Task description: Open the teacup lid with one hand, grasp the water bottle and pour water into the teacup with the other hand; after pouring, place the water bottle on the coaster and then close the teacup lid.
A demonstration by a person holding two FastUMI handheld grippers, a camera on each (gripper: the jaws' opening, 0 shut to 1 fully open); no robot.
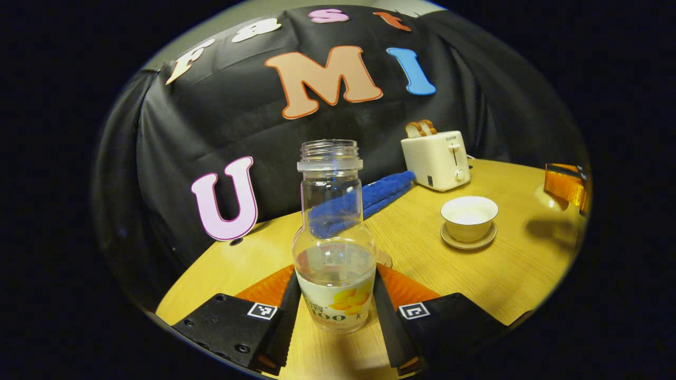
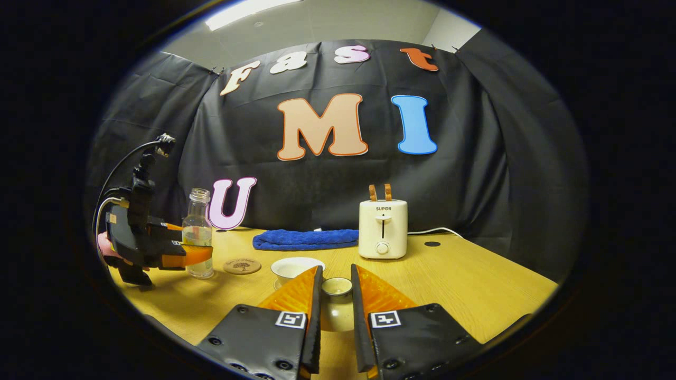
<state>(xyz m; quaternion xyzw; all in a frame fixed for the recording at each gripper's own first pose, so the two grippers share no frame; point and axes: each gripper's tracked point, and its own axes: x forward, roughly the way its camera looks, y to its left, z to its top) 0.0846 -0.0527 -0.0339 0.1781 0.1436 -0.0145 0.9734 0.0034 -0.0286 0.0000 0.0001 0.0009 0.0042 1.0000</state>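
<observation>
The left gripper is clamping the uncapped water bottle, partly filled, upright on the counter; the right gripper view is revealing the coaster beside it; the right gripper is pinching the lid, leaving the teacup uncovered.

Wooden counter stands against black cloth wall. Grey ceiling above, lit strip light. Cream toaster, blue towel at back.
</observation>
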